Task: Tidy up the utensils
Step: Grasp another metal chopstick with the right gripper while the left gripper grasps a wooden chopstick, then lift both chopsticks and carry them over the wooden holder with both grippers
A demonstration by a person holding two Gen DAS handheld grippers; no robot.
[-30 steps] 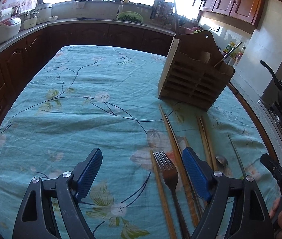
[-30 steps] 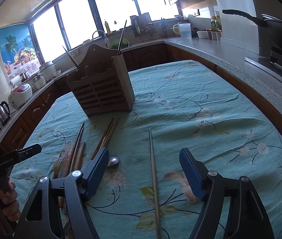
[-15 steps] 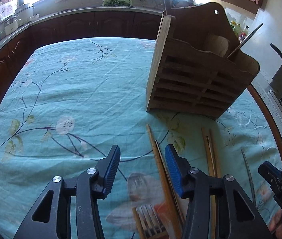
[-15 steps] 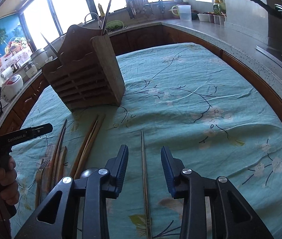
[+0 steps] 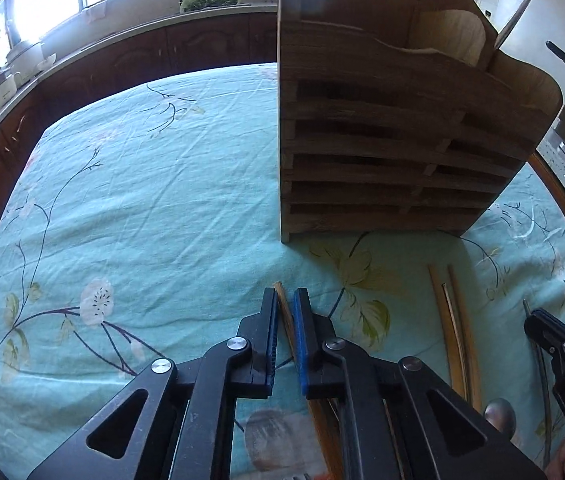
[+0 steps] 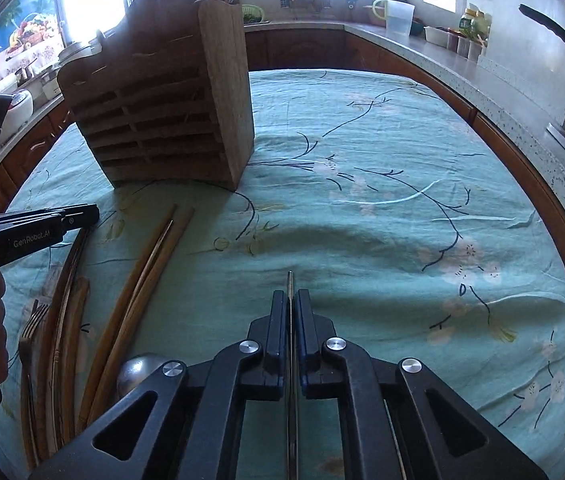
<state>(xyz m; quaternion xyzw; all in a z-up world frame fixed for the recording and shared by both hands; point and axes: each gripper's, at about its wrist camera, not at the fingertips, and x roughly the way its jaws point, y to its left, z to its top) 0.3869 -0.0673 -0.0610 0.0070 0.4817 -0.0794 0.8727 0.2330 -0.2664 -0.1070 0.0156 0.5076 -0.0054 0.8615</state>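
Your left gripper (image 5: 285, 300): a wooden chopstick (image 5: 287, 322) lies between the fingers, its tip poking just past them toward the wooden utensil holder (image 5: 394, 148) standing on the counter (image 5: 142, 200). The fingers have just been closing and now clamp the chopstick.

Your right gripper (image 6: 290, 300): a thin metal chopstick (image 6: 290, 280) runs straight between the fingers, tip just beyond them, lying on the cloth. Those fingers have also just been closing and now pinch it.

A fork (image 6: 32, 324), a spoon (image 6: 138, 372) and more wooden chopsticks (image 6: 142, 280) lie between the two grippers.
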